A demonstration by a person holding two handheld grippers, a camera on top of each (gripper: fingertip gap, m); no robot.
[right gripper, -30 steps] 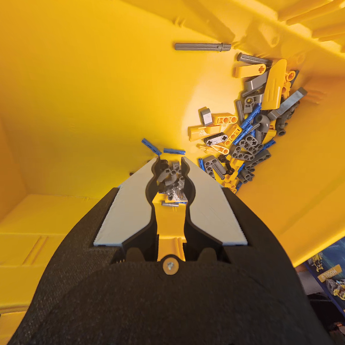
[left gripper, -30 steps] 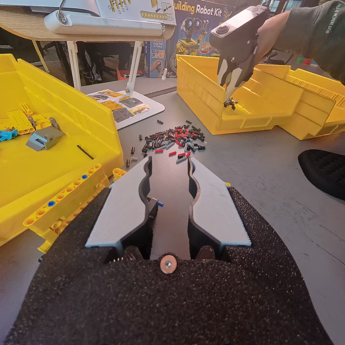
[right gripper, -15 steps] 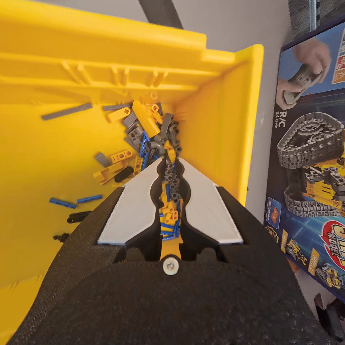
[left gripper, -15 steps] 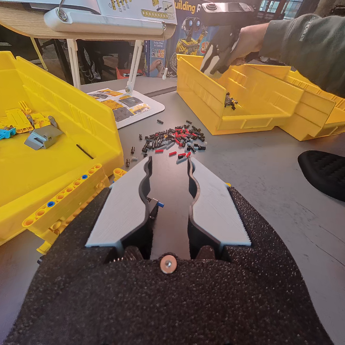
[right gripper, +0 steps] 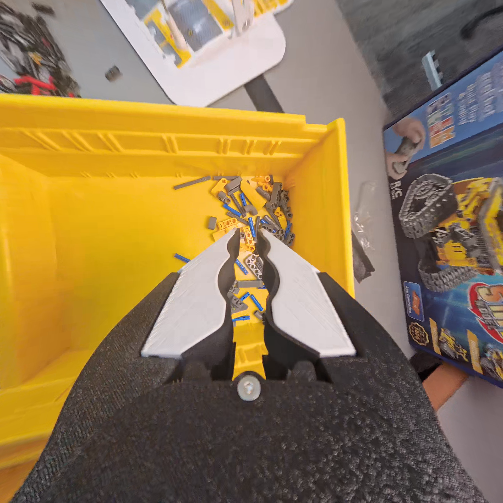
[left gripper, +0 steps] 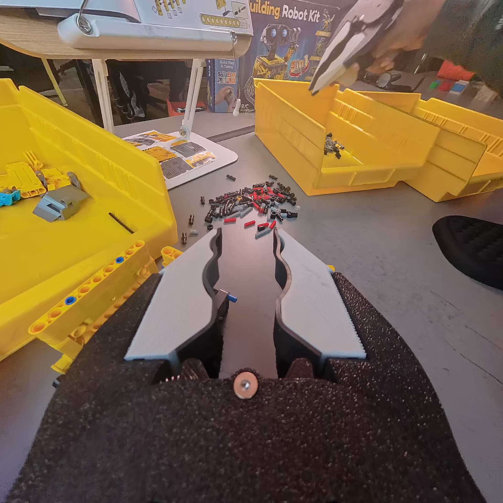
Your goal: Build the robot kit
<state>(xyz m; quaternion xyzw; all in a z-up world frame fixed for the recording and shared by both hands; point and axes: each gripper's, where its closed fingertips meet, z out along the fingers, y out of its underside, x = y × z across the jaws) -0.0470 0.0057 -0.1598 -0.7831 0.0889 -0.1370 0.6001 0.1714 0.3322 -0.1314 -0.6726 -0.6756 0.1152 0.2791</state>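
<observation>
Your left hand-held gripper (left gripper: pixel 246 231) rests low over the grey surface (left gripper: pixel 381 272), its jaws spread with nothing between them. Just to its left a yellow holed beam (left gripper: pixel 87 288) leans against the near yellow bin (left gripper: pixel 114 174). Straight ahead of the fingertips, only a little beyond them, lies the scatter of small black, red and grey pins (left gripper: pixel 250 201); the heap spreads crosswise to your fingers, and this is the nearer hand to it.

Farther off, your right hand-held gripper (right gripper: pixel 248 231) hangs above the far yellow bin (right gripper: pixel 168 130), looking down into it. Its jaws are nearly pressed together, a narrow gap showing, and grip nothing. Below its tips, in the bin's right corner, sits a pile of yellow, grey and blue parts (right gripper: pixel 253 206). Beyond stands the blue kit box (right gripper: pixel 449 217).
</observation>
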